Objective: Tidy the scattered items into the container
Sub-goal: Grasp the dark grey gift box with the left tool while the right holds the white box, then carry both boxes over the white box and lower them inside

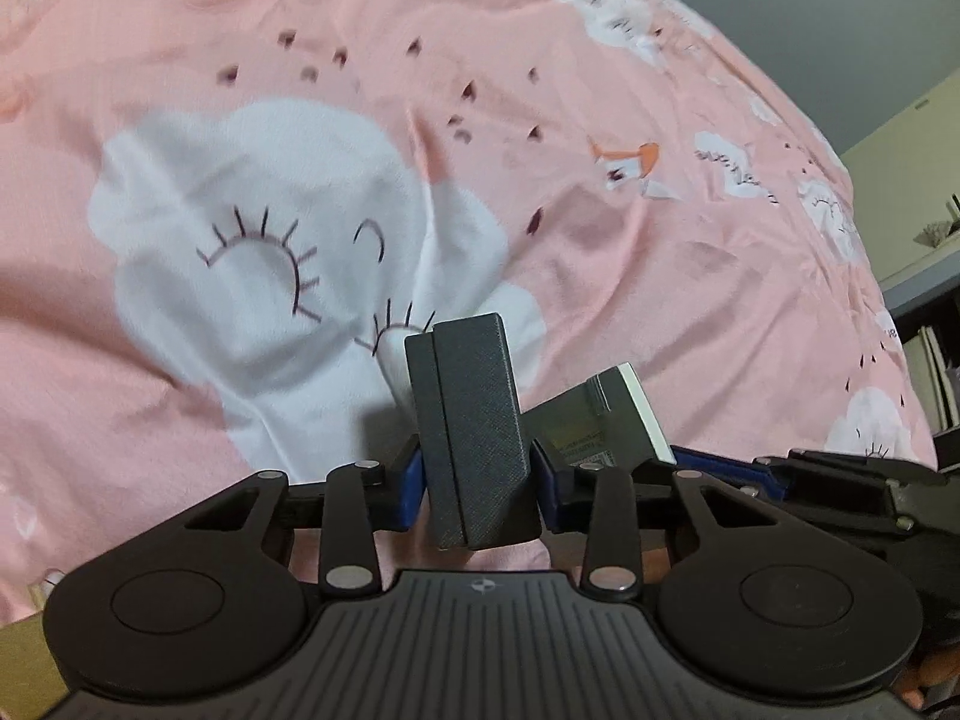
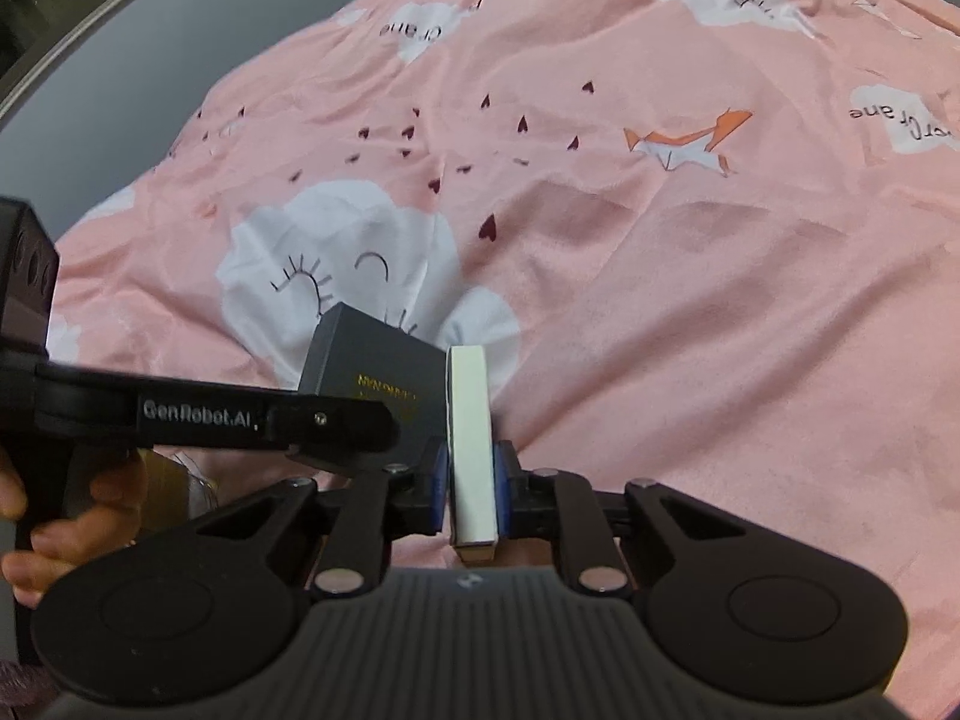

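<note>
A dark box (image 1: 471,426) was pinched upright in the left gripper (image 1: 477,480), a white-edged box (image 2: 472,444) in the right gripper (image 2: 472,489); no container was seen.

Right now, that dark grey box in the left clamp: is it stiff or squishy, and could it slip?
The dark grey box looks stiff: straight edges, no denting between the left gripper pads. Its woven texture probably resists slipping. It sits tilted, so it might pivot.

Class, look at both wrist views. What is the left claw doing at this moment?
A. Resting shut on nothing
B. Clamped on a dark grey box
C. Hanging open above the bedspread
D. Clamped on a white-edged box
B: the left claw has its blue pads pressed on either side of the dark grey box, held above the pink bedspread.
</note>
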